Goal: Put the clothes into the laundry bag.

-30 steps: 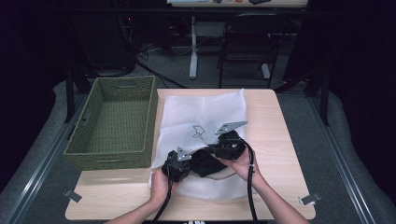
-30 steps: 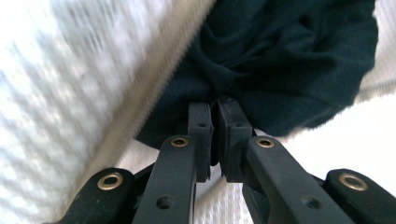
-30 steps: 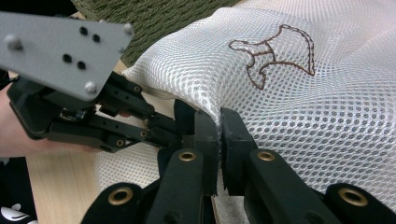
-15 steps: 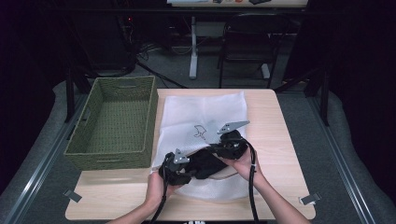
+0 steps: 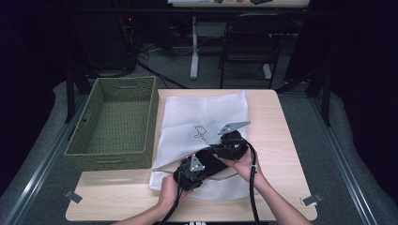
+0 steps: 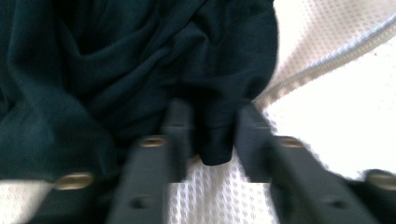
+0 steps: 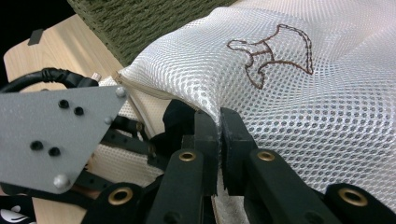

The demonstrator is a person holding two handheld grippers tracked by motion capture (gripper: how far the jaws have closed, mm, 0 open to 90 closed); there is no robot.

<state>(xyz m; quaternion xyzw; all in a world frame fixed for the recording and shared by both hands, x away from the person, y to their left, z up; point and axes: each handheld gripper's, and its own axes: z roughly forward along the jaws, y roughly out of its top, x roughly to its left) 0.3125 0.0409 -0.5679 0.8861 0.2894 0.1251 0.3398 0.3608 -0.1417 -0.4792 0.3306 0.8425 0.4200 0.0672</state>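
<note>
White mesh bag [image 7: 299, 84] is pinched at its mouth by the right gripper [image 7: 218, 135], while the left gripper [image 6: 212, 140], clamping dark cloth [image 6: 116, 70], seems midway stuffing it inside.

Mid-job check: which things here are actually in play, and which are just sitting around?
In play:
white mesh laundry bag, pinched by right tool
dark garment, held by left tool

Sitting around:
green woven basket
chair behind the table
</note>
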